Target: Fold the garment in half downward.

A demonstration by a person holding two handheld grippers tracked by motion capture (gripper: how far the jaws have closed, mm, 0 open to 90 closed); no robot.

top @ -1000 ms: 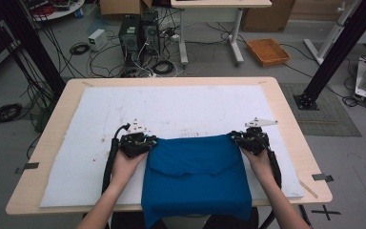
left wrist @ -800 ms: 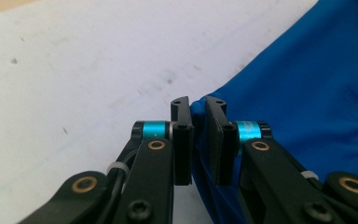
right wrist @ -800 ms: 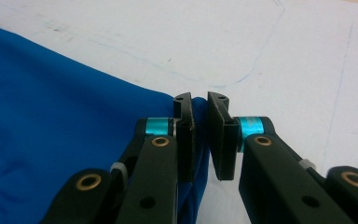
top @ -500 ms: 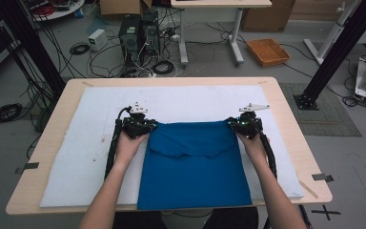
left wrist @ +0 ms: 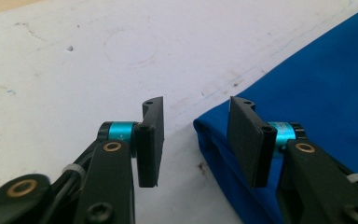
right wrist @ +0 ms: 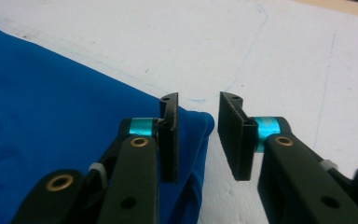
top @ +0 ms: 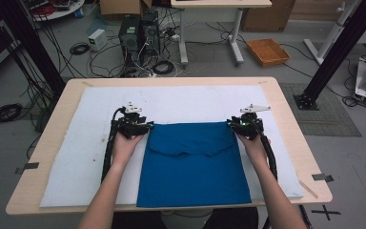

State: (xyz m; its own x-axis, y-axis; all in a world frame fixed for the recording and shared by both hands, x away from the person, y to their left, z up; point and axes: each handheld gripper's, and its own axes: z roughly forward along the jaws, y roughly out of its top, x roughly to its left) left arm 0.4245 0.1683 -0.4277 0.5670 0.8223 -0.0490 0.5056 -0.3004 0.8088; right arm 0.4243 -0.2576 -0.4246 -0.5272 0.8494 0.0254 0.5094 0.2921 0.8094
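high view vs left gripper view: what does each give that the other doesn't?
High view alone: the whole blue cloth spread flat on the white mat, both hands, the right gripper at the cloth's far right corner, and the floor cables behind the table.

Left gripper view alone: the left gripper close up, jaws just opened and apart, the cloth's folded corner lying between them with no pad pressing it, plus stains on the mat.

Both: blue cloth, white mat, left gripper at the far left corner.

free: white mat [top: 195, 98] beyond blue cloth [top: 195, 162] | obstacle: cloth's far corners between both jaws
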